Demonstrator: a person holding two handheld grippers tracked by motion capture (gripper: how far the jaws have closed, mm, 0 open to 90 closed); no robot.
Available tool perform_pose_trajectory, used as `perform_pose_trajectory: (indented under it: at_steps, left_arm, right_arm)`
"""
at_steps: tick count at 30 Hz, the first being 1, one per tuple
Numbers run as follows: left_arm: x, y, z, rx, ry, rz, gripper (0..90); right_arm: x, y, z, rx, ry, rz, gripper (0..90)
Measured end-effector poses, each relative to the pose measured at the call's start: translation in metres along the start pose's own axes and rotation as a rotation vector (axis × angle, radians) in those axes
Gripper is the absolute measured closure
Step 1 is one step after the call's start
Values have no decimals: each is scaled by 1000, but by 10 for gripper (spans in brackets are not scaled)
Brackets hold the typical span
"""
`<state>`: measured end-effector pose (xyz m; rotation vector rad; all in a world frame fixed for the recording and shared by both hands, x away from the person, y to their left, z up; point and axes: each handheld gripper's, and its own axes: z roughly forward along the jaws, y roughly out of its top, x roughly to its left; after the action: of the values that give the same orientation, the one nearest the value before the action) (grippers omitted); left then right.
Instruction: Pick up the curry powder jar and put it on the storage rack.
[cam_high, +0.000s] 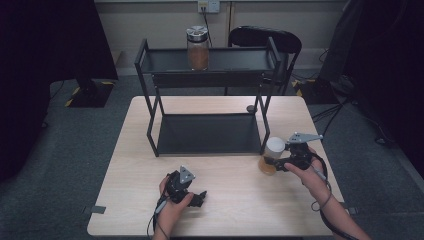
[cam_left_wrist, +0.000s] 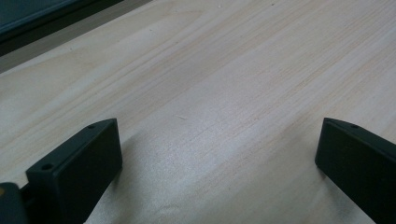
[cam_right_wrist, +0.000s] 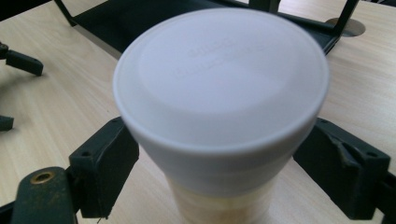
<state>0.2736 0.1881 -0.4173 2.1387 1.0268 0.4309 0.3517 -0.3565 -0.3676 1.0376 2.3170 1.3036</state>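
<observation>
Clear round jar with white plastic lid (cam_right_wrist: 219, 79), pale yellowish contents; upright on light wooden table (cam_high: 240, 185), near its right edge, just in front of black metal rack (cam_high: 207, 132).

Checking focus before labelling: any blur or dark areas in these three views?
Right gripper view: the jar's white lid is soft, too close to focus. Left gripper view: the table is sharp, the fingers throw soft shadows. High view: side edges dark, table evenly lit.

A black two-tier rack (cam_high: 207, 100) stands mid-table (cam_high: 130, 165); a brown-filled jar (cam_high: 198, 48) sits on its top shelf.
</observation>
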Motion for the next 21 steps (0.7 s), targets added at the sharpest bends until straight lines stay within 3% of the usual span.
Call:
perform_pose_trajectory:
  at_steps: [12,21]
  left_arm:
    - [0,0,0,0,0,0,0]
    - [0,0,0,0,0,0,0]
  right_arm:
    - [-7,-9,5,-63,33,27,293]
    - [-1,-8,7,-63,5,-19,330]
